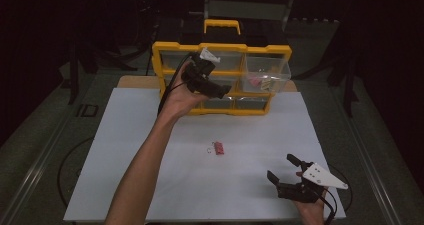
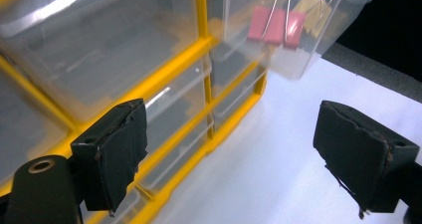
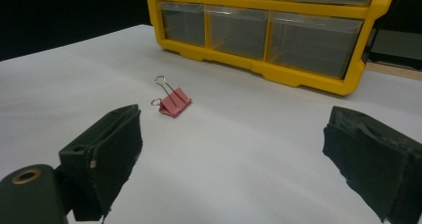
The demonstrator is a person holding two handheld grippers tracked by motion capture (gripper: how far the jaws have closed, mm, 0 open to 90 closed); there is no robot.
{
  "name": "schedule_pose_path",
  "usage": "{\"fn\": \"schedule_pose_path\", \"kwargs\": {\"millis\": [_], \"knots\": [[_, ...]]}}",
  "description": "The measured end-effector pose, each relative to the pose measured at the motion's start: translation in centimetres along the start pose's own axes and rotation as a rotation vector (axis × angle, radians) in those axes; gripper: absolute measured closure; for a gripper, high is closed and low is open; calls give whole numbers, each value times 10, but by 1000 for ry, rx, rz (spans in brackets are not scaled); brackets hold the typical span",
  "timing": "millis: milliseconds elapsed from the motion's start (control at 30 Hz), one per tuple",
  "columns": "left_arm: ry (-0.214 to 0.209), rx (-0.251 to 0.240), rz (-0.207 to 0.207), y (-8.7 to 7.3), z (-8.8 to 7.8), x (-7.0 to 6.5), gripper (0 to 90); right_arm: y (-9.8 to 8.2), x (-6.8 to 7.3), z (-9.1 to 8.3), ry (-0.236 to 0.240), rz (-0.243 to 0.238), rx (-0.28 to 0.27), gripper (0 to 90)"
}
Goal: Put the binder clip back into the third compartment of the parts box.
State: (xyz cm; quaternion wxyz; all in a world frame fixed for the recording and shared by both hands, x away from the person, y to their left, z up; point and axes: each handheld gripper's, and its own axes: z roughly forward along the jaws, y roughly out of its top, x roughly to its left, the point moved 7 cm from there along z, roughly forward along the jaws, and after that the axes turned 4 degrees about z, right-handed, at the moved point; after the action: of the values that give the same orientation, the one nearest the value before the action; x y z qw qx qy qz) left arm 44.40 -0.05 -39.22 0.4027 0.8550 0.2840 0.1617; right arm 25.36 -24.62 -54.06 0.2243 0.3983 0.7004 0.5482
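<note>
A: Lying on the white table (image 1: 125,150) in front of me is the pink binder clip (image 3: 173,102), on its side with its wire handles pointing away from the organizer, well apart from both of my grippers. I judge it is the next one to go into the drawer.

B: Which drawer?

A: The clear drawer (image 1: 270,67) at the upper right of the yellow organizer (image 1: 165,49). It is pulled out, so things can be dropped in from above. Other clips (image 2: 276,26) already lie inside it, pink and yellowish.

B: And your grippers?

A: My left gripper (image 1: 220,87) is up by the organizer's front, beside that drawer, jaws wide apart with nothing between them. My right gripper (image 1: 285,171) hovers low over the near right part of the table, aimed toward the clip, jaws also spread wide and empty.

B: Anything in the way?

A: Bare table lies between the right gripper and the clip. The drawer juts out over the table, and my left hand (image 1: 177,97) sits close to it, so I judge that a lift toward it needs care.
</note>
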Motion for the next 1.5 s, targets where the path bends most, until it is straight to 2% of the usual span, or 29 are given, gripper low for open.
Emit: {"fn": "schedule_pose_path", "kwargs": {"millis": [133, 233, 300, 333, 500, 833, 1000, 1300, 1500], "knots": [[-3, -6, -12, -14, 1, -1, 149, 0, 1, 1, 1, -2, 0, 81], [19, -22, -17, -24, 1, -2, 151, 0, 1, 0, 0, 0, 1, 81], [19, -22, -17, -24, 1, -2, 151, 0, 1, 0, 0, 1, -1, 81], [14, -25, -24, -36, 1, -5, 149, 0, 1, 0, 1, 3, -1, 81], [24, -7, -13, -51, 5, -9, 135, 0, 2, 0, 2, 2, 0, 80], [10, -7, -41, -83, 12, -17, 103, 1, 3, 1, 6, -2, -8, 81], [13, 18, -44, -101, 18, -20, 90, 0, 3, 2, 9, -2, -5, 81], [15, 59, -26, -120, 28, -30, 81, 0, 4, 2, 9, -9, -1, 83], [-8, 76, -31, -130, 37, -38, 87, 0, 4, 2, 4, -11, -1, 82]]}}
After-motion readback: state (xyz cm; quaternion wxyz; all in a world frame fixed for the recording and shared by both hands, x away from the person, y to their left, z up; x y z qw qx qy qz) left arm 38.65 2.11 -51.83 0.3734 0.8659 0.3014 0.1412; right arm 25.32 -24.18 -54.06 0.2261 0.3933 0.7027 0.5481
